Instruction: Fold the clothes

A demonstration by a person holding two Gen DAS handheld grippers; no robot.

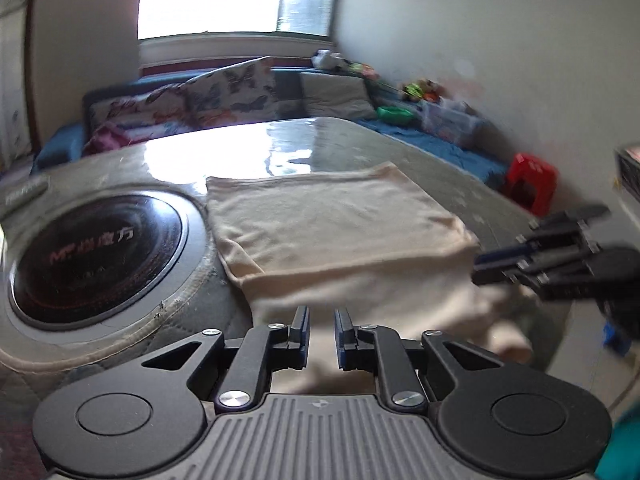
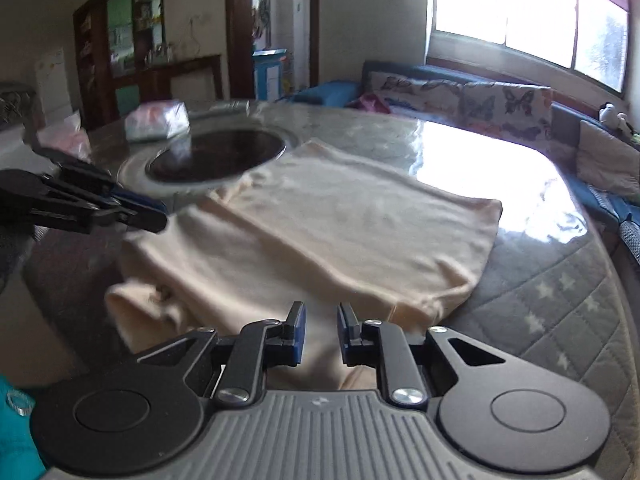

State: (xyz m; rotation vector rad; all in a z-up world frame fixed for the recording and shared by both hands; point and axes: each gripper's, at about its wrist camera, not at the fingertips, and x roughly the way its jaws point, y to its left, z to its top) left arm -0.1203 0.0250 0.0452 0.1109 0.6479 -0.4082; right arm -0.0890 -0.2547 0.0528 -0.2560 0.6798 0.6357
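From the left wrist, the left gripper (image 1: 321, 330) hangs slightly spread and empty over the near hem of the cloth (image 1: 336, 224) on the table (image 1: 440, 168), while from the right wrist the right gripper (image 2: 321, 330), likewise spread and empty, could drag the fold loose.

Cream garment (image 2: 320, 232), star-patterned grey table cover (image 2: 560, 300)

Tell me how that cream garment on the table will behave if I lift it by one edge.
The cream garment will probably drape and sag, since its near part already droops in soft folds over the table edge. It looks light, lying thin and flat. The fold may slide open on the glossy tabletop.
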